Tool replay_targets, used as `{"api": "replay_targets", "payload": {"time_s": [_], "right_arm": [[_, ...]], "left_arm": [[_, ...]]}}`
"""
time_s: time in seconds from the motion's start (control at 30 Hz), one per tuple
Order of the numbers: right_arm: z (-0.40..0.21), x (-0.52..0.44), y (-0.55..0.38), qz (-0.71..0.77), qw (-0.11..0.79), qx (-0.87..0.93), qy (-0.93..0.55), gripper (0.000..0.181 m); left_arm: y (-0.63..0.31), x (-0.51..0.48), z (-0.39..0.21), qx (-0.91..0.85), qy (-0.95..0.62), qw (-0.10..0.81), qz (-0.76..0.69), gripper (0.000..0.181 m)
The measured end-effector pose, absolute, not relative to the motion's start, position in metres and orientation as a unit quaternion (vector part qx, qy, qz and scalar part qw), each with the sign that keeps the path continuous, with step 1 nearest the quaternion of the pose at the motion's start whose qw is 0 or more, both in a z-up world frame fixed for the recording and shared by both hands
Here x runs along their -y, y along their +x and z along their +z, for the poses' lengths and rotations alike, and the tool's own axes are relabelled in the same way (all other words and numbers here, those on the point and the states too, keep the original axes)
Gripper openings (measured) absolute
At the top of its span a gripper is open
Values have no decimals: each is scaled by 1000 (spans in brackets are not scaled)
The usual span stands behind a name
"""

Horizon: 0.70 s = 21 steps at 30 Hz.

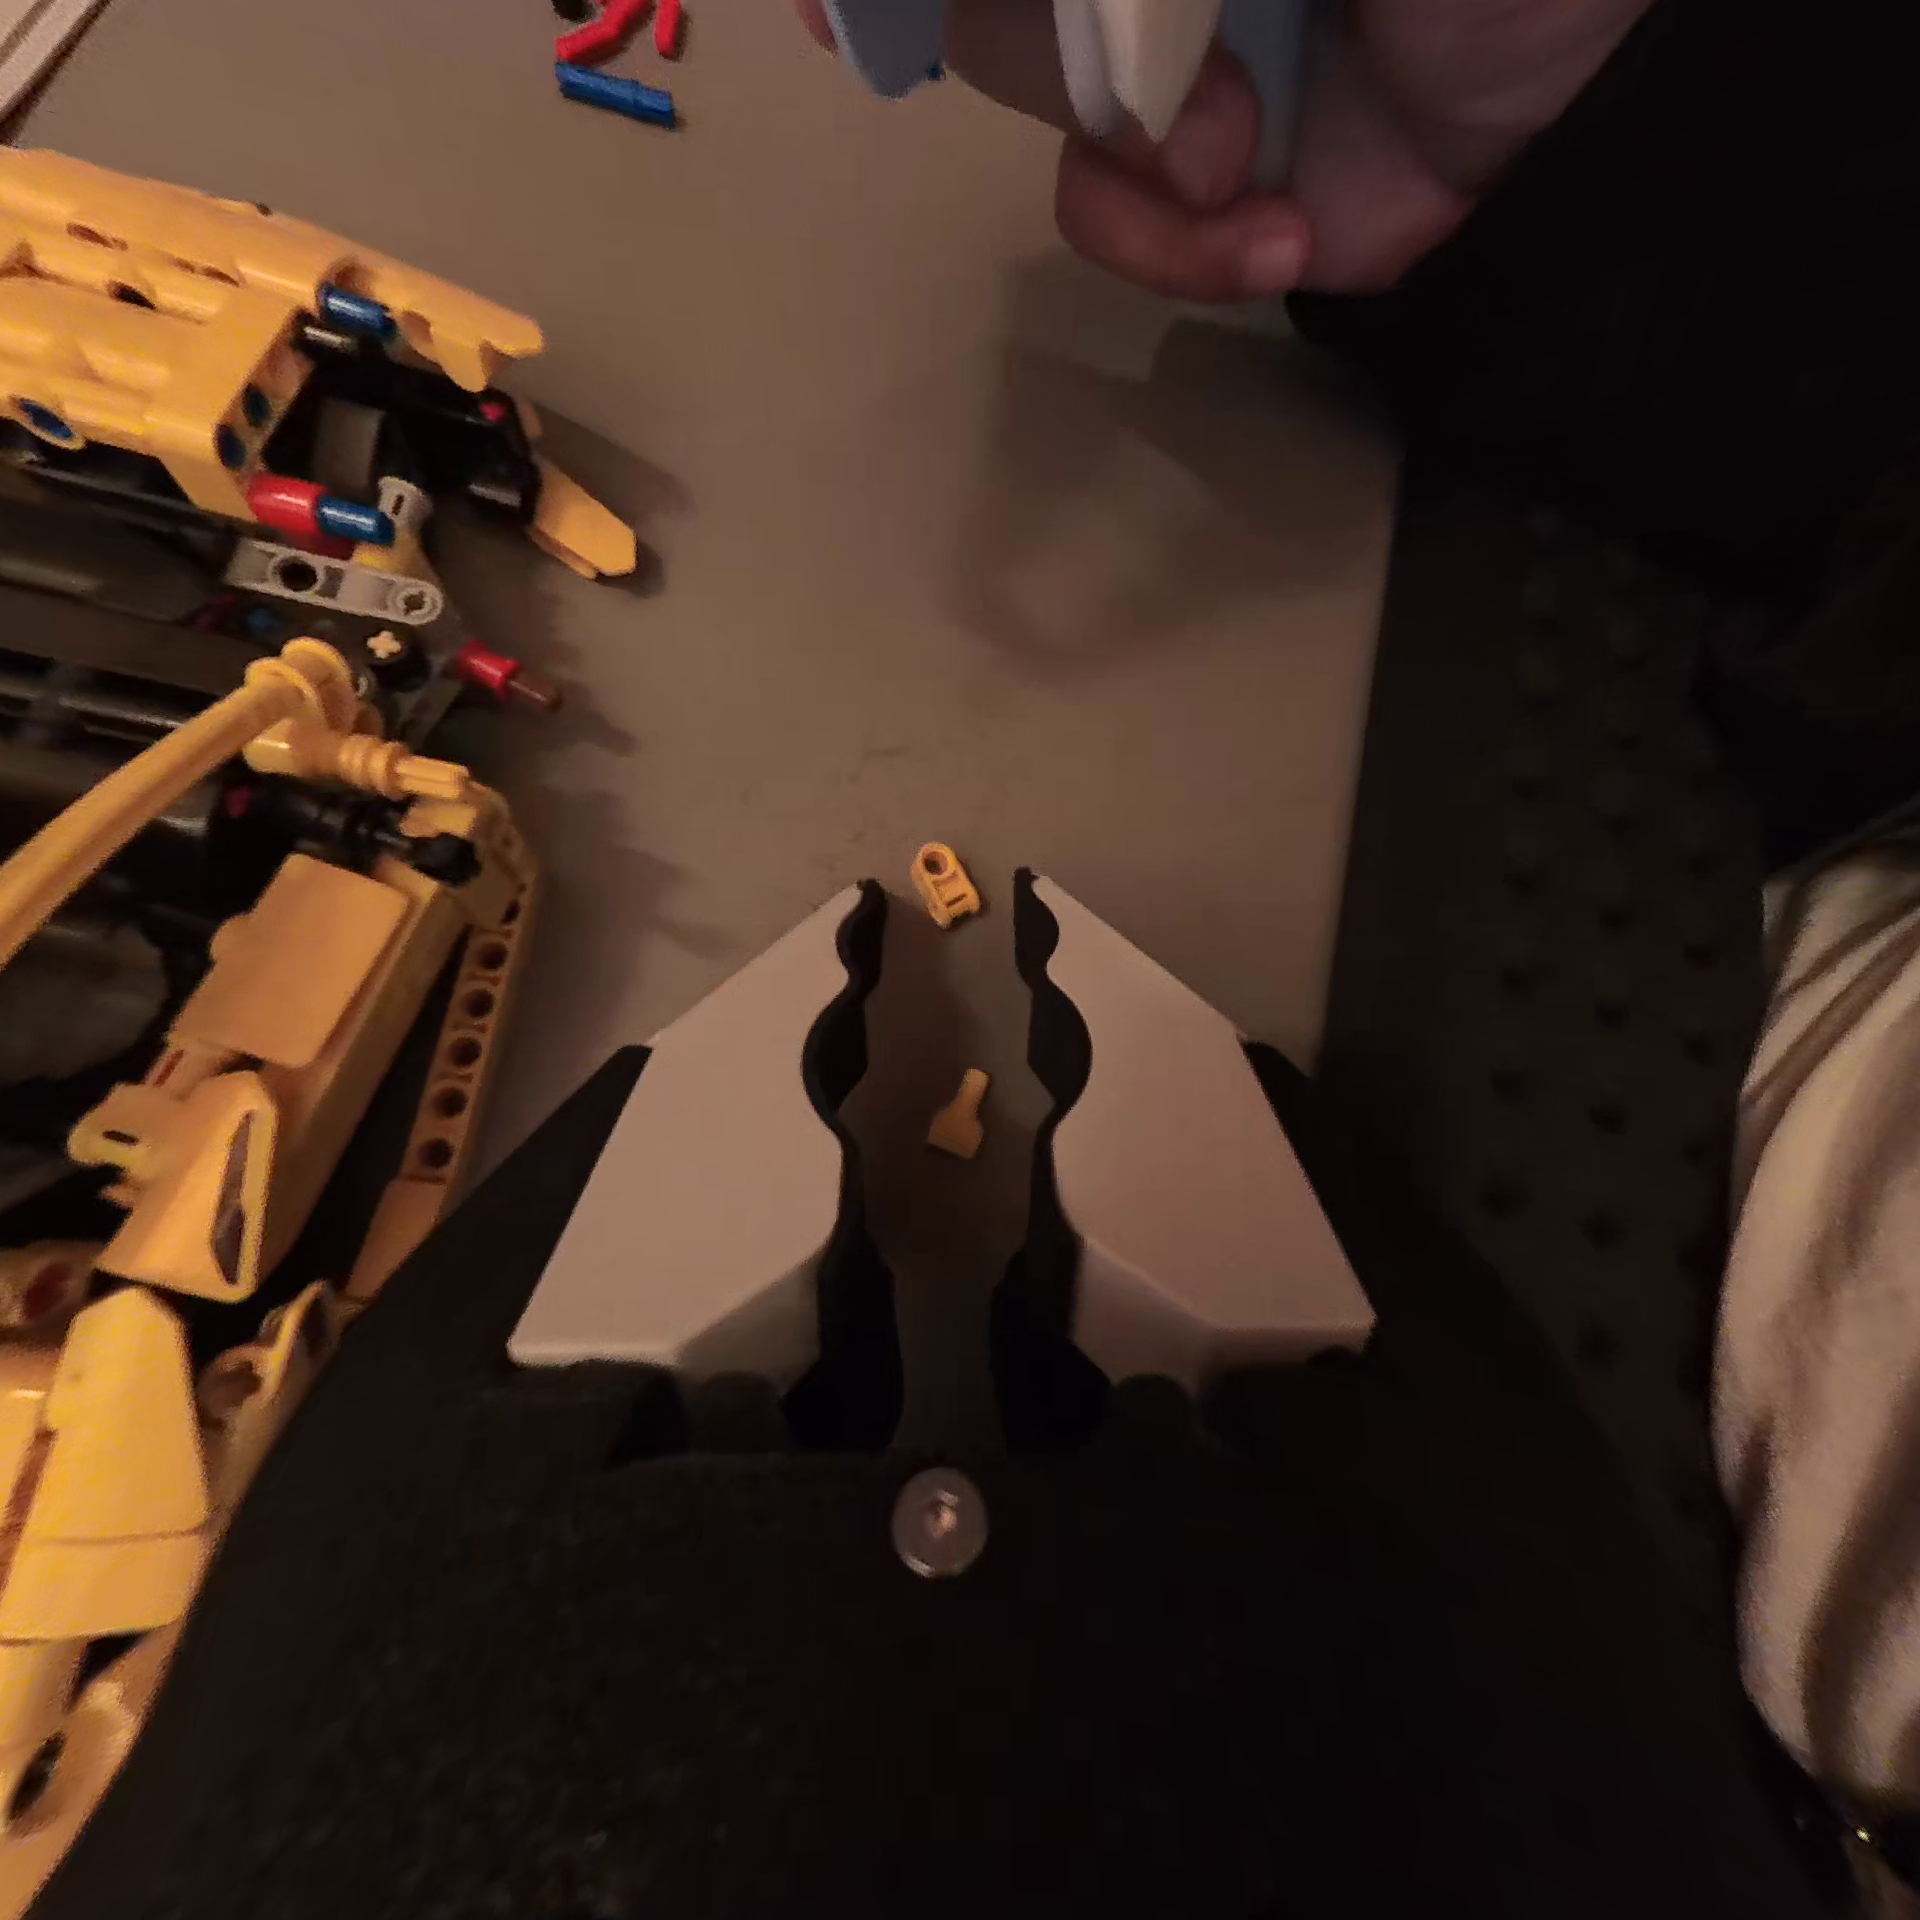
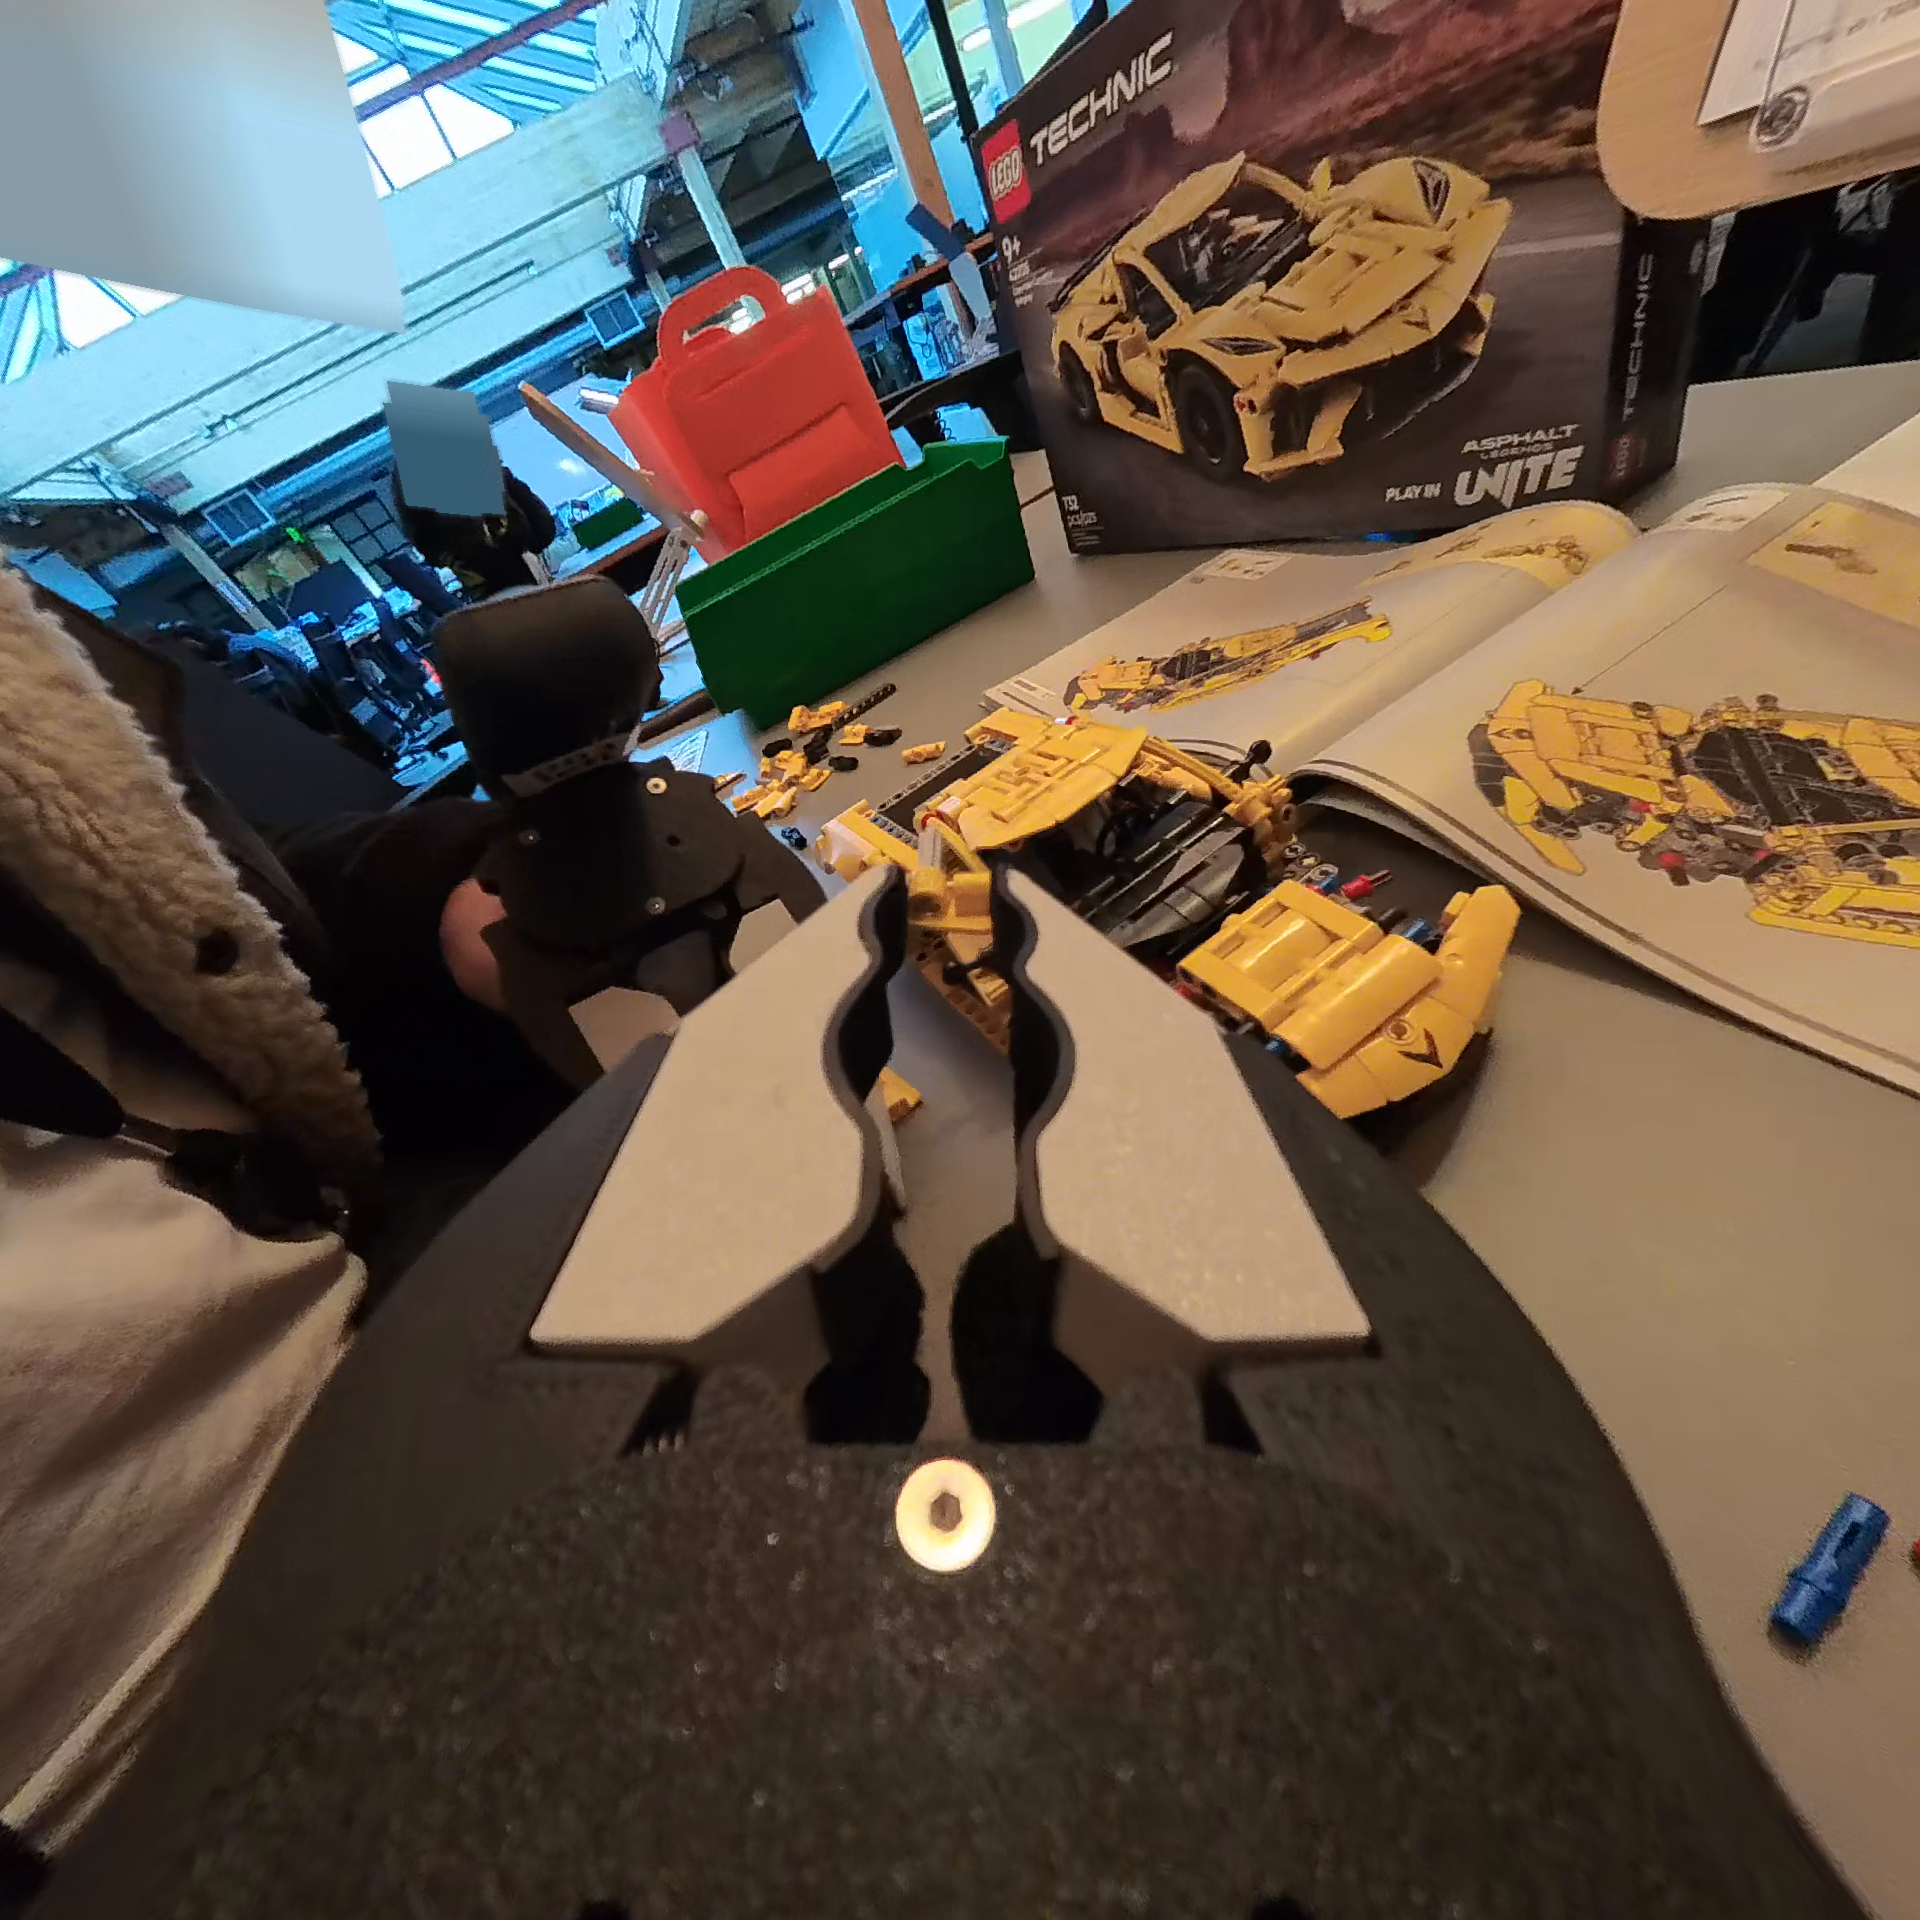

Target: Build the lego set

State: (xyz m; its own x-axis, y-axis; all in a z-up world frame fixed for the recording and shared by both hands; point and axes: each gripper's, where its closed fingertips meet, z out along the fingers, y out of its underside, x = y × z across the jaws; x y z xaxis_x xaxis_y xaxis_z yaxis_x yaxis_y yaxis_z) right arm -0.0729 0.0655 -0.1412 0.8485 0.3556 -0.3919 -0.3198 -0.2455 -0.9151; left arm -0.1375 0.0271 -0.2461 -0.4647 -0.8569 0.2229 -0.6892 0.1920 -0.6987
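Your car (image 2: 1122, 883) sits part-built on the surface (image 2: 1558, 1299) beside the open manual (image 2: 1507, 707), with loose parts (image 2: 810, 753) left to fit. Your left tongs (image 1: 943, 883) gape empty around a small yellow connector (image 1: 945, 883); your right tongs (image 2: 940, 883) hover narrowly parted, holding nothing.

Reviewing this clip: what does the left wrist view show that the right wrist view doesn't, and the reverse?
Left only: a small yellow connector lying on the table between the open left claw tips, with a second yellow piece behind it. Right only: the set's box, the open instruction booklet, a green bin and the open right claw. Both: the part-built yellow car.
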Motion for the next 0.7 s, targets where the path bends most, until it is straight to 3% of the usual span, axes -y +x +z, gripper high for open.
{"api": "replay_targets", "payload": {"time_s": [0.7], "right_arm": [[-143, -67, -76, 288, 610, 13, -738, 15]], "left_arm": [[-140, -19, -249, -804, -450, 140, -362, 9]]}}
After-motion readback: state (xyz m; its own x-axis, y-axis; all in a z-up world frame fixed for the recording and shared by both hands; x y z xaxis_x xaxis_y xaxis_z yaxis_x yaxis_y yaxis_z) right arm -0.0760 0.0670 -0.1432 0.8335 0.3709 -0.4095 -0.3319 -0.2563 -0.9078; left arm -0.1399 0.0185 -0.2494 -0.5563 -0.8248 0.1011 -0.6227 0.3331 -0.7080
